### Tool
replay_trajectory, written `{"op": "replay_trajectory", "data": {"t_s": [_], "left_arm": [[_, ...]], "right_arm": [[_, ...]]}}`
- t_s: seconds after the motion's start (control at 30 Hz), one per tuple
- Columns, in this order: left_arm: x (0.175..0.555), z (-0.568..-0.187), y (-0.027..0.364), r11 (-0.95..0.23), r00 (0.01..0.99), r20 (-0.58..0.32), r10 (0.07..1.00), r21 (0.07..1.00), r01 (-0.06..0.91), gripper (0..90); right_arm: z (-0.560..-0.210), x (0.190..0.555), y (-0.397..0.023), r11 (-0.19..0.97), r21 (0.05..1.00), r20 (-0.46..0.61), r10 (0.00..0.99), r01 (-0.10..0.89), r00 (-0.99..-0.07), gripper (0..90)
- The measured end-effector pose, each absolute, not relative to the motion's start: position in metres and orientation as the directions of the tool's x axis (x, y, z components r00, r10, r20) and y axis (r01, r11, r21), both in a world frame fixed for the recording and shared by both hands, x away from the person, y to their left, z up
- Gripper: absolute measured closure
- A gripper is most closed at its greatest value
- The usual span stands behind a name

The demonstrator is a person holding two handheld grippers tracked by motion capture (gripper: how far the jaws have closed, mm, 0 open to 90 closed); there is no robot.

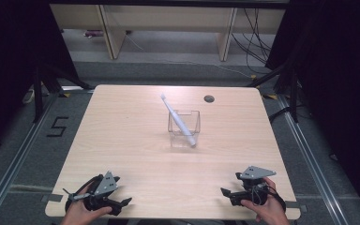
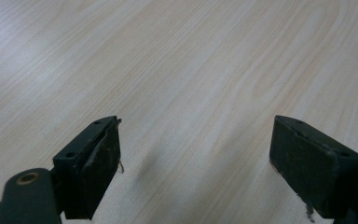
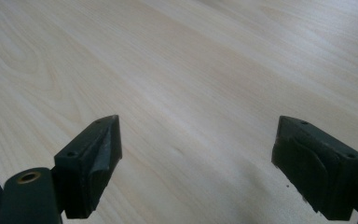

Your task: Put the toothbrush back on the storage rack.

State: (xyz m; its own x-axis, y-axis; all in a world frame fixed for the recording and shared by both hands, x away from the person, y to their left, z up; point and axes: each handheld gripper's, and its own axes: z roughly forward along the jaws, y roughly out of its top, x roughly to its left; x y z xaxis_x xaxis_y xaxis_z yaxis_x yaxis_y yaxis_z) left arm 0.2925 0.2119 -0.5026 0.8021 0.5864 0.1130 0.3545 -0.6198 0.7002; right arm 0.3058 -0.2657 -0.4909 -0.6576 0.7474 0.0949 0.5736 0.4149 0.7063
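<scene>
A light wooden table (image 1: 122, 140) with rounded corners carries a clear square plastic container (image 1: 184, 127) near its middle, slightly toward the far side. A white toothbrush (image 1: 178, 119) leans in that container at a slant: its thick handle end rests low at the container's near right corner, and its slim head end rises out over the far left rim, pointing away from the person. A small dark round hole (image 1: 209, 98) sits in the tabletop near the far edge, to the right of the container and apart from it. The left gripper (image 1: 117, 199) is held by the person's left hand (image 1: 82, 212) at the near left corner of the table, well apart from the container; in the left gripper view its black jaws stand spread wide with only bare wood grain between them. The right gripper (image 1: 232, 190) is held by the right hand (image 1: 269, 208) at the near right corner, likewise well apart from the container, and the right gripper view shows its jaws spread wide over bare tabletop, pinching nothing. Each gripper has a grey three-cornered plate on top.
</scene>
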Motion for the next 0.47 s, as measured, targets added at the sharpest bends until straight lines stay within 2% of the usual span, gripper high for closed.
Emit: {"op": "replay_trajectory", "data": {"t_s": [0.03, 0.1, 0.47], "left_arm": [[0.2929, -0.5024, 0.2121, -0.623, 0.805, 0.116, 0.582, 0.700, 0.350, 15.9], [0.2925, -0.5031, 0.2114, -0.613, 0.800, 0.110, 0.589, 0.706, 0.354, 15.9], [0.2921, -0.5033, 0.2111, -0.610, 0.798, 0.107, 0.593, 0.707, 0.359, 15.9]], "right_arm": [[-0.4913, 0.3071, -0.2667, 0.431, 0.718, 0.068, 0.738, 0.546, -0.672, 16.3], [-0.4914, 0.3049, -0.2654, 0.413, 0.708, 0.096, 0.747, 0.573, -0.657, 16.4], [-0.4918, 0.3055, -0.2658, 0.421, 0.713, 0.084, 0.743, 0.561, -0.664, 16.4]]}}
